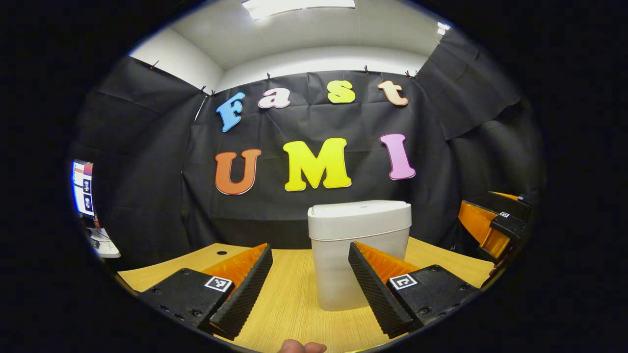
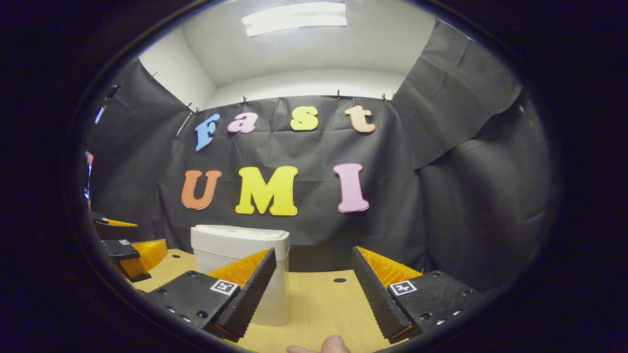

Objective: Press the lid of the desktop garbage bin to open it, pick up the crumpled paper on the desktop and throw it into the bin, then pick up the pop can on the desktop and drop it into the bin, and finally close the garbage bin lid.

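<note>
Both grippers' black screwed bodies carry square tag markers.

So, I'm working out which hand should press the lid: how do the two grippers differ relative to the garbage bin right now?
The left gripper faces the garbage bin head-on, bin centred between its jaws. The right gripper sits off to the side, the bin behind its left finger, open desk between its jaws. Both are open and holding nothing; the lid is down.

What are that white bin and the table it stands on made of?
The bin looks like matte, slightly translucent white plastic, with smooth moulded walls and a closed lid. The table looks like light wood or wood-look laminate, showing fine straight grain; which one is unclear.
</note>
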### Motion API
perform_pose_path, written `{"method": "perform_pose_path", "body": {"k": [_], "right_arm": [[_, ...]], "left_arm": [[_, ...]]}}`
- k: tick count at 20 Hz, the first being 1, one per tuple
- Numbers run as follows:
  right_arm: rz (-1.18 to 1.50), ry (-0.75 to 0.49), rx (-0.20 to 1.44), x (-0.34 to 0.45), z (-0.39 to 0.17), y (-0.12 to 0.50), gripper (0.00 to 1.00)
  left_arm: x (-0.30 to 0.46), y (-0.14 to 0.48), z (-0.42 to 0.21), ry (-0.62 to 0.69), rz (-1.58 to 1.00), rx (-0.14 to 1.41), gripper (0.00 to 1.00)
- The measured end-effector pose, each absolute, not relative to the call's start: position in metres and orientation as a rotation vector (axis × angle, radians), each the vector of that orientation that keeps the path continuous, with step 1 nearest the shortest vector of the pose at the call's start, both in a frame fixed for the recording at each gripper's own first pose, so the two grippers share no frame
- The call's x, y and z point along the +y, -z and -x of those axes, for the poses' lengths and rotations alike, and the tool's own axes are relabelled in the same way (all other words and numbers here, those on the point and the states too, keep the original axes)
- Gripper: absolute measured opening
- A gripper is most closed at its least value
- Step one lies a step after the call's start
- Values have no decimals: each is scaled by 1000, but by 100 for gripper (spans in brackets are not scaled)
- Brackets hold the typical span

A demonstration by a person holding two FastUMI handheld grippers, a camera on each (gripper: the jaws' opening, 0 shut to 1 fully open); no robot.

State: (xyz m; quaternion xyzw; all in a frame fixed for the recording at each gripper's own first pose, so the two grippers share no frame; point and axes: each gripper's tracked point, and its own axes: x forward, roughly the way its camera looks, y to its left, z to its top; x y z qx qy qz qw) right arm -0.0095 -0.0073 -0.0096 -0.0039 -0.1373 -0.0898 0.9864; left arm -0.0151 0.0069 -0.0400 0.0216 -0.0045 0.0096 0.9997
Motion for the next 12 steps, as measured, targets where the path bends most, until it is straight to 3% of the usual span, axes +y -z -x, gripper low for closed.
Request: {"method": "perform_pose_path", "body": {"k": [12], "right_arm": [[-12, 167, -265, -1, 11, 12, 95]], "left_arm": [[9, 41, 17, -27, -44, -4, 100]]}}
